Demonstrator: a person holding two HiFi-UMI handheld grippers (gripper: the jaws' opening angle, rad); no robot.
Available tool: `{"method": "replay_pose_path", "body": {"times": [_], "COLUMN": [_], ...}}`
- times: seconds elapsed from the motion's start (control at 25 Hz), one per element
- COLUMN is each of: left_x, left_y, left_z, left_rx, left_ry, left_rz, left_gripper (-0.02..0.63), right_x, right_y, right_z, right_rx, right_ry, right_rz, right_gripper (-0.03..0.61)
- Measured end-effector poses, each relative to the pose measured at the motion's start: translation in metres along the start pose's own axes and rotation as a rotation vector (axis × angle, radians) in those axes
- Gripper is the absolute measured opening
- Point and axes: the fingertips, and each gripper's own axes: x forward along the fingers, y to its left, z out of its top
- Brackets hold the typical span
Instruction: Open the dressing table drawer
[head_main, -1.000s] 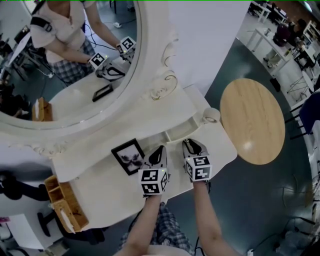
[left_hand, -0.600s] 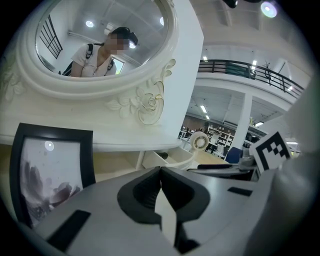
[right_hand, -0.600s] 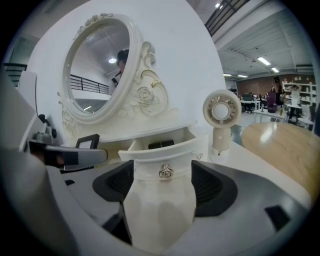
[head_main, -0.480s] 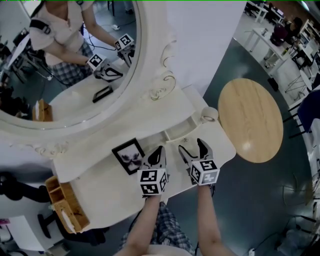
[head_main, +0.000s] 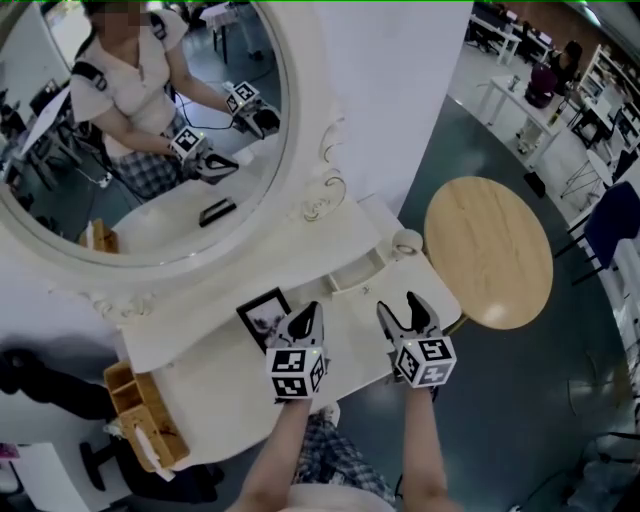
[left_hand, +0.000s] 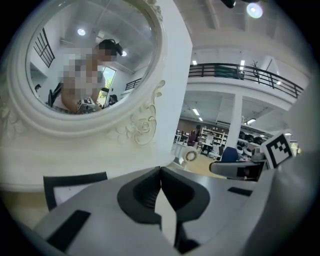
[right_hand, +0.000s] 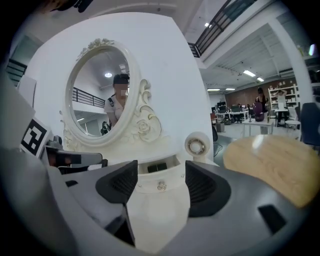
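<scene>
The white dressing table carries a small drawer under the oval mirror. The drawer stands pulled out a little. In the right gripper view the drawer front and its knob lie straight ahead, with a dark thing inside the gap. My right gripper hovers above the tabletop short of the drawer; its jaws are apart and closing, with nothing between them. My left gripper is shut and empty, beside a black picture frame.
A small round white thing stands at the table's right corner. A round wooden side table is to the right. A wooden organiser sits at the dressing table's left end. The person and both grippers show in the mirror.
The right gripper's jaws have come apart and it has drawn back and up from the drawer. The left gripper has risen a little too.
</scene>
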Motion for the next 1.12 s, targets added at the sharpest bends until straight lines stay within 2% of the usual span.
{"method": "replay_pose_path", "body": {"times": [0.28, 0.52, 0.84, 1.12], "left_x": [-0.045, -0.078, -0.097, -0.1], "left_y": [0.005, 0.017, 0.018, 0.022], "left_z": [0.052, 0.081, 0.105, 0.107], "left_rx": [0.079, 0.097, 0.134, 0.134], "left_ry": [-0.07, -0.141, -0.215, -0.215], "left_rz": [-0.032, -0.024, -0.038, -0.037], "left_gripper": [0.028, 0.028, 0.028, 0.028], "right_x": [-0.066, -0.114, -0.151, -0.168], "right_y": [-0.001, -0.001, -0.005, -0.021], "right_z": [0.055, 0.087, 0.102, 0.098], "right_rx": [-0.06, -0.102, -0.111, -0.063], "right_ry": [-0.129, -0.23, -0.322, -0.336], "right_rz": [-0.09, -0.151, -0.208, -0.275], "right_gripper": [0.155, 0.032, 0.017, 0.014]}}
